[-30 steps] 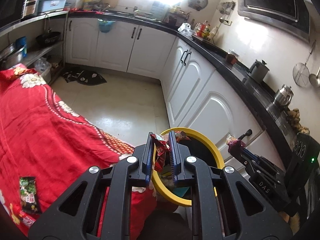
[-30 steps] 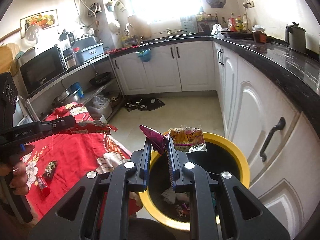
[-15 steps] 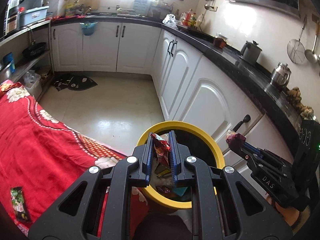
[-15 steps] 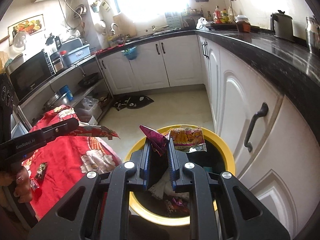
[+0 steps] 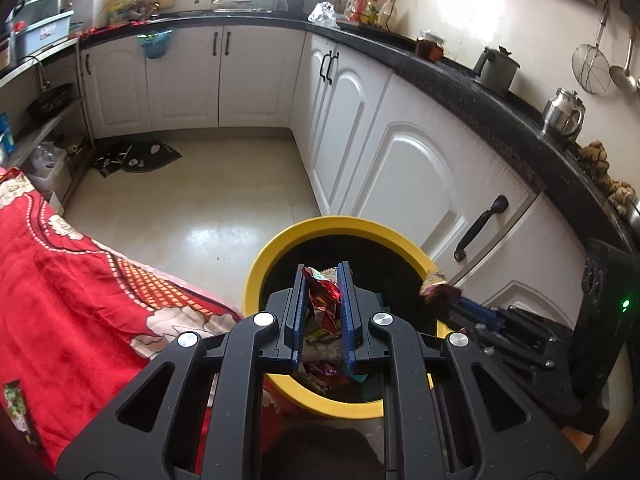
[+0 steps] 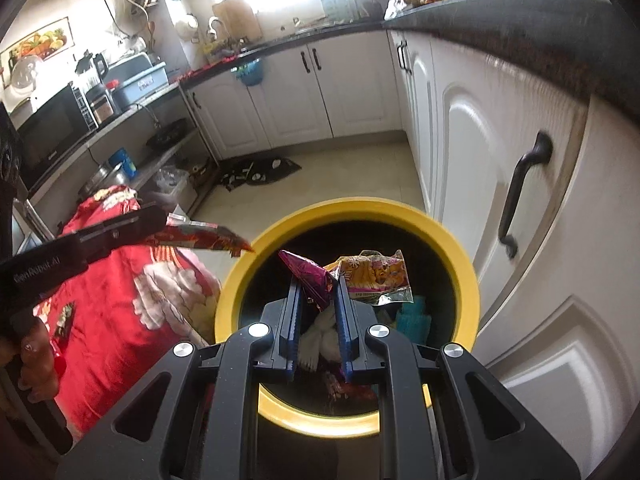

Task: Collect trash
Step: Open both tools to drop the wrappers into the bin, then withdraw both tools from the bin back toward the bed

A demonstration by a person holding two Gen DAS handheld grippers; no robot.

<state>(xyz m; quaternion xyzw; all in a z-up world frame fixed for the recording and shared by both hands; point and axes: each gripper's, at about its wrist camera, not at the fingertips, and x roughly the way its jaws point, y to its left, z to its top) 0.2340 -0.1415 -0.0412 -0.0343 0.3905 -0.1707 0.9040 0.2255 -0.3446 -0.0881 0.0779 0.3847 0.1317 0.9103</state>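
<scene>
A black bin with a yellow rim [image 5: 276, 240] stands on the floor beside the white cabinets, with trash inside. My left gripper [image 5: 323, 278] hangs over its opening, shut on a crumpled red foil wrapper [image 5: 322, 300]. My right gripper [image 6: 318, 284] is also above the bin [image 6: 468, 280], shut on a purple wrapper [image 6: 308, 274] with a yellow snack packet [image 6: 376, 276] hanging off its right side. In the right wrist view the left gripper [image 6: 162, 218] reaches in from the left with the red wrapper [image 6: 208, 238] over the rim. The right gripper's tip [image 5: 460, 304] shows at the bin's right edge.
A table under a red flowered blanket [image 5: 60, 280] sits left of the bin, with a small wrapper [image 5: 14, 404] lying on it and another wrapper [image 6: 64, 320]. White cabinet doors with a black handle [image 6: 520, 196] stand close on the right. A dark mat [image 5: 136, 158] lies on the floor.
Both grippers have sunk and moved toward the bin, which now looks larger and sits under their fingers. Each still holds its wrappers.
</scene>
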